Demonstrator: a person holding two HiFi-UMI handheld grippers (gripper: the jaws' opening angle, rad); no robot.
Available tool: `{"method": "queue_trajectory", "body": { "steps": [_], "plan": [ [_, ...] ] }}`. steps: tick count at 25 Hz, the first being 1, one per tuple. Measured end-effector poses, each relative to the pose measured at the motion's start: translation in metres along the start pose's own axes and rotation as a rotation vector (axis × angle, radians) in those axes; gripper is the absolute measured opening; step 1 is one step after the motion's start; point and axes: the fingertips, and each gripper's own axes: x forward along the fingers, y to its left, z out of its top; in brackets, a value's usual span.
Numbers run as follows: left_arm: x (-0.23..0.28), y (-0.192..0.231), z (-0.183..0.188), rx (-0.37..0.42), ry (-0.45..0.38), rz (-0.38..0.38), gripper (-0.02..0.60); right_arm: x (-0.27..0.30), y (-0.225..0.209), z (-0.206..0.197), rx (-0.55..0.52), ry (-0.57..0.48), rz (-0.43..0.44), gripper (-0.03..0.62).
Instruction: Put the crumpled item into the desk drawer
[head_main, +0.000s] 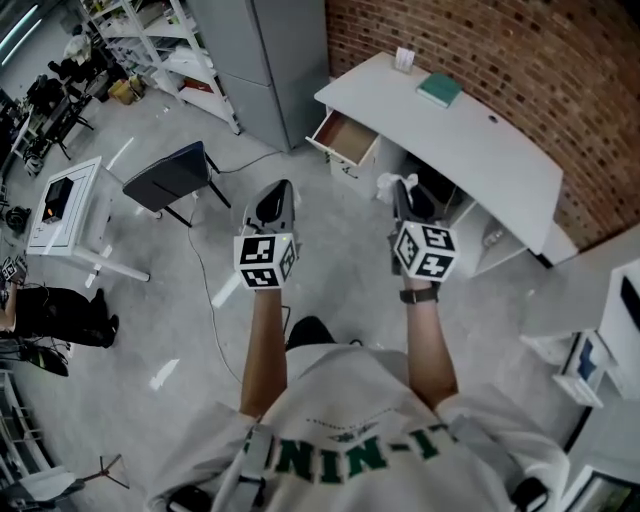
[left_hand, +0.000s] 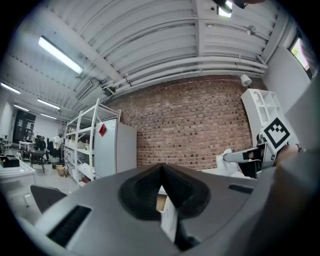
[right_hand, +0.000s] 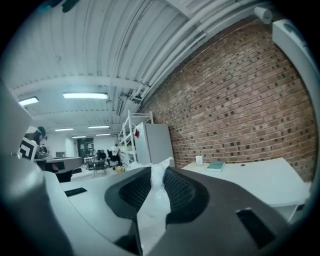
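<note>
Right gripper (right_hand: 159, 174) jaws pinch a white crumpled wad (right_hand: 152, 210): probably light, soft and squashable, safest held by its bulk. Left gripper (left_hand: 161, 170) jaws are closed, empty.

White crumpled item (head_main: 386, 184) pinched in right gripper (right_hand: 158, 172); desk drawer (head_main: 345, 138) stands open.

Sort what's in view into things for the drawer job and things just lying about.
For the job: crumpled white item in the right gripper; open desk drawer; white desk.
Lying about: teal book on the desk; dark chair; grey cabinet; shelving rack.
</note>
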Motion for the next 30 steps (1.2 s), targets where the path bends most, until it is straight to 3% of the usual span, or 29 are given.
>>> {"method": "queue_trajectory", "body": {
  "steps": [5,11,19,30],
  "plan": [
    [0.013,0.003,-0.032,-0.026,0.066,0.015,-0.002,0.012,0.004,-0.027,-0.019,0.058,0.034,0.066],
    [0.076,0.017,-0.037,-0.033,0.063,-0.022,-0.002,0.066,-0.017,-0.035,0.000,0.079,0.014,0.066],
    [0.190,0.100,-0.032,-0.036,0.075,-0.041,-0.002,0.189,-0.016,-0.015,0.016,0.090,-0.020,0.066],
    [0.310,0.166,-0.053,-0.056,0.101,-0.168,-0.002,0.319,0.005,-0.025,0.019,0.130,-0.074,0.066]
  ]
}}
